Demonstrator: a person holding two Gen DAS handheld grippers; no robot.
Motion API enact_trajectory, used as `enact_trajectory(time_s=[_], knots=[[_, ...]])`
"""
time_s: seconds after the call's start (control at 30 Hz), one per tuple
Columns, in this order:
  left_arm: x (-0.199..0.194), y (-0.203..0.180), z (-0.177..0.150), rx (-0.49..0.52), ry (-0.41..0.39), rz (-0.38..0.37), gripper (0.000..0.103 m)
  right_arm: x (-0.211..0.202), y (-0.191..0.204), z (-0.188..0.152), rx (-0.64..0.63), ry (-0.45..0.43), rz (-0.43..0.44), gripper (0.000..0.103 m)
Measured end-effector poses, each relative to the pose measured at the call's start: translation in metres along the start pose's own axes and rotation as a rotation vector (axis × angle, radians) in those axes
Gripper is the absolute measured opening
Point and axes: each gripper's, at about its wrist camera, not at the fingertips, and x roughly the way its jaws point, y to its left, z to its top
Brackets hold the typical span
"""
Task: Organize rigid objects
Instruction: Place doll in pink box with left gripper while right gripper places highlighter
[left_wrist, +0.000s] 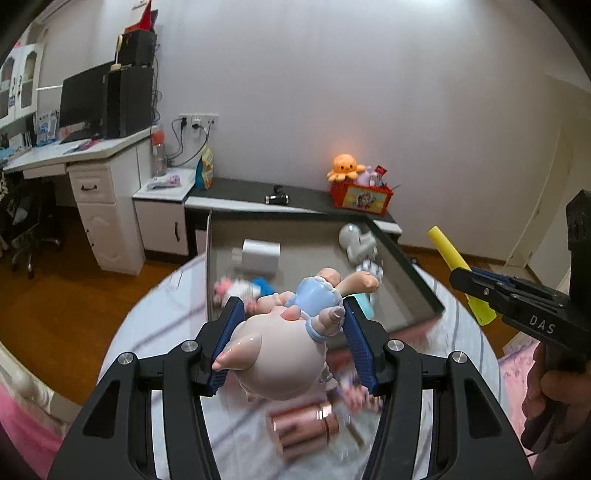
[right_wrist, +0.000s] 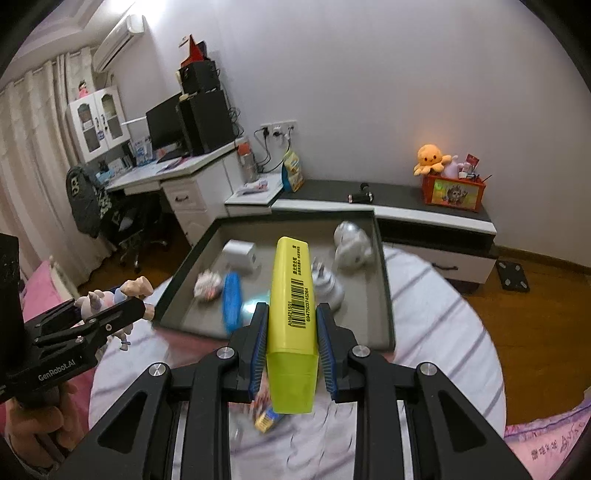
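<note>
Left gripper pinching doll by its smooth round head (hard, light, likely slippery); right gripper clamping stiff yellow marker mid-barrel, both just short of tray.

A home bedroom; desk with monitor, curtains, plush octopus.

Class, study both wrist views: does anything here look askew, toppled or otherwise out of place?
Mostly in the grey tray: the white figurine lies tipped on its side among loosely scattered items. The left gripper holds its doll figurine head towards the camera, legs pointing away.
</note>
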Motion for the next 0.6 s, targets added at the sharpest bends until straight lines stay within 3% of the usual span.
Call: enact_trajectory(time_s=[0.3,0.6], knots=[[0.045,-0.001,0.032,0.003,-0.004,0.001,0.055,0.041,-0.023,0.021,0.033,0.019,-0.048,0.026],[0.082,-0.003,0.034,0.009,0.044,0.005,0.056,0.078,-0.04,0.016,0.067,0.086,-0.062,0.026]])
